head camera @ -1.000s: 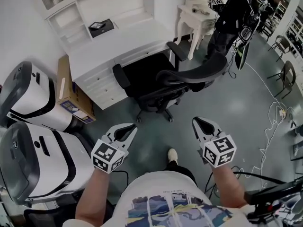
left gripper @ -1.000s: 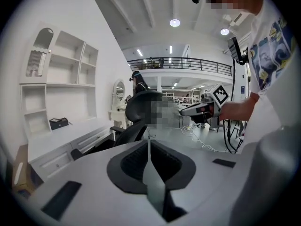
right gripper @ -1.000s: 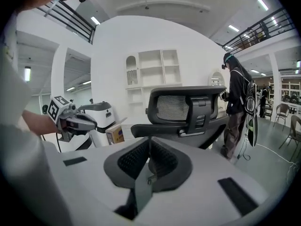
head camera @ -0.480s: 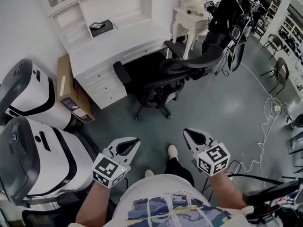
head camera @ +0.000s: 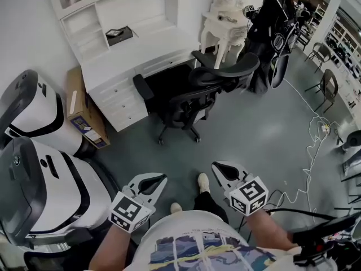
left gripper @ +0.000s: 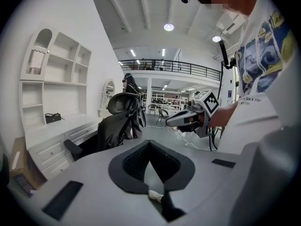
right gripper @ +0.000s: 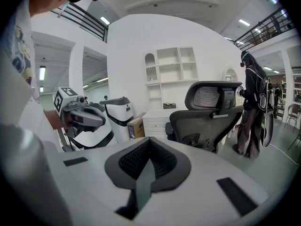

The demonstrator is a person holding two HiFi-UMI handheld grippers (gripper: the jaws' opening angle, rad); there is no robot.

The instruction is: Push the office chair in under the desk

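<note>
Black office chair [head camera: 192, 97] is up at 12 o'clock, seat tucked partly under the white table [head camera: 141, 49], backrest sticking out over the floor; both grippers hang down at 6 o'clock, well apart from it; left gripper [head camera: 162, 177] is clenched on nothing; right gripper [head camera: 214, 165] same, empty; cardboard box [head camera: 83, 109] at 10 o'clock just beside the table; big white machines [head camera: 45, 185] at 8 o'clock, maybe pods of some kind, hard to tell.

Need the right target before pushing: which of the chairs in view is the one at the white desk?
The black office chair with armrests and a curved backrest, at the white desk. The thin-framed chairs stand far right.
</note>
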